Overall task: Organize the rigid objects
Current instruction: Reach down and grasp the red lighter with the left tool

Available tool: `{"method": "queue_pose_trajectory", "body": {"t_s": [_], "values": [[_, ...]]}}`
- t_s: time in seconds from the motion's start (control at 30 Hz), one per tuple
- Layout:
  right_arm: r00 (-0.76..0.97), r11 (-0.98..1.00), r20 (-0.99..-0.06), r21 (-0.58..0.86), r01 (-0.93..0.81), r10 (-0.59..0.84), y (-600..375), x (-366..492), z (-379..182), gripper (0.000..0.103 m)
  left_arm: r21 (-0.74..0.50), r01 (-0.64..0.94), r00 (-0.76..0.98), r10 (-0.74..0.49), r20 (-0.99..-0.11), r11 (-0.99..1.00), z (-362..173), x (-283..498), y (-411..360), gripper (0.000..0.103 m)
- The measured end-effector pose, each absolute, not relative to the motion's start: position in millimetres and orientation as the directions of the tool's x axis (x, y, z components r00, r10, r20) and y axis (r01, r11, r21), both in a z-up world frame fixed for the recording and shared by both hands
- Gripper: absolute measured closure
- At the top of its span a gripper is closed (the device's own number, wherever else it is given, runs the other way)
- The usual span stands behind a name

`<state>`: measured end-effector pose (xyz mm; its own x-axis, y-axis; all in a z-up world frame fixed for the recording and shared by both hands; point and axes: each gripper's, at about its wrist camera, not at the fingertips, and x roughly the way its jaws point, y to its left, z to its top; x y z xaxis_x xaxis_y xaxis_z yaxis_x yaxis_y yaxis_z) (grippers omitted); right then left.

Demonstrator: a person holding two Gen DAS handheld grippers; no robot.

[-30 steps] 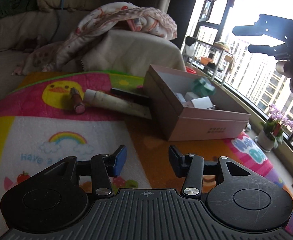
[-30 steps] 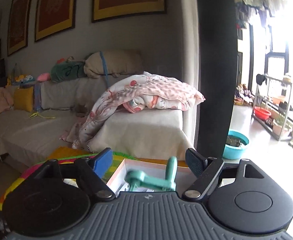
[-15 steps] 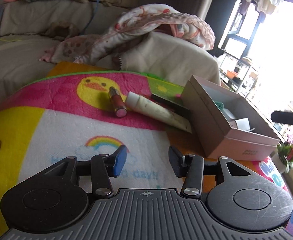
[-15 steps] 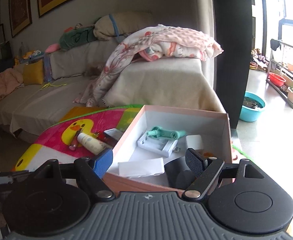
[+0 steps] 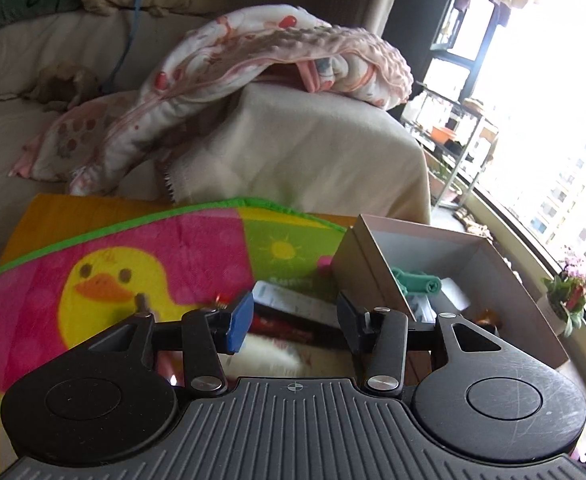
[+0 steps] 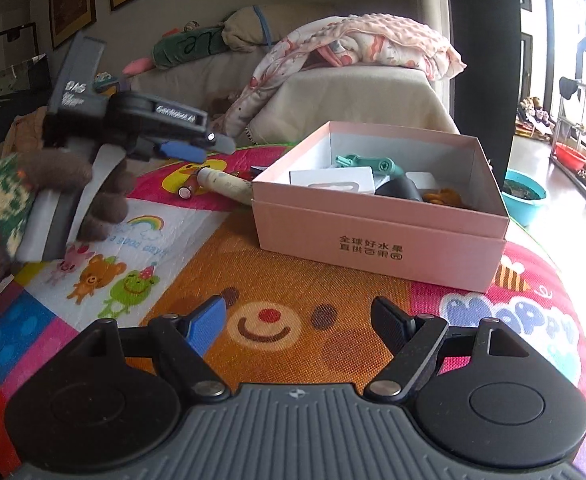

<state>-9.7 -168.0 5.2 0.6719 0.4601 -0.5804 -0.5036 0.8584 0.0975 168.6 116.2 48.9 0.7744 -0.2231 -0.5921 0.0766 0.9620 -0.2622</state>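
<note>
A pink cardboard box [image 6: 377,236] stands on a colourful play mat [image 6: 277,280] and holds a teal tool [image 6: 367,163], a white card, a dark object and something orange. Left of it lie a cream tube [image 6: 225,184] and a small lipstick [image 6: 187,190]. My left gripper [image 5: 291,318] is open, low over the cream tube [image 5: 277,354] and a dark flat item [image 5: 285,324], next to the box [image 5: 369,276]. It shows from outside in the right wrist view [image 6: 185,148], above the tube. My right gripper [image 6: 297,320] is open and empty, in front of the box.
A beige sofa [image 5: 293,148] with a pink blanket [image 5: 269,56] stands behind the mat. A window and a rack are at the right [image 5: 465,128]. A teal basin [image 6: 523,196] sits on the floor beyond the box.
My left gripper has moved forward and down to the tube and dark item beside the box. My right gripper has pulled back from above the box to the mat in front of it.
</note>
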Motion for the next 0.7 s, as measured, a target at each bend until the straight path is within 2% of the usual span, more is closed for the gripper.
{"method": "queue_pose_trajectory", "body": {"t_s": [0.13, 0.27, 0.4, 0.7], "values": [[0.662, 0.865, -0.589, 0.142, -0.481, 0.464, -173, -10, -9, 0.023, -0.141, 0.093, 0.729, -0.164, -0.664, 0.986, 34, 226, 98, 0.053], [0.680, 0.865, -0.553, 0.174, -0.471, 0.482, -181, -13, -8, 0.023, -0.106, 0.095, 0.669, -0.143, -0.730, 0.990, 8, 252, 96, 0.062], [0.661, 0.856, -0.554, 0.224, -0.467, 0.506, -188, -8, -8, 0.023, -0.050, 0.176, 0.680, -0.159, -0.716, 0.983, 6, 235, 98, 0.066], [0.642, 0.851, -0.562, 0.288, -0.438, 0.521, -194, 0, -11, 0.023, -0.115, 0.272, 0.685, -0.276, -0.674, 0.955, 4, 126, 99, 0.069]]}}
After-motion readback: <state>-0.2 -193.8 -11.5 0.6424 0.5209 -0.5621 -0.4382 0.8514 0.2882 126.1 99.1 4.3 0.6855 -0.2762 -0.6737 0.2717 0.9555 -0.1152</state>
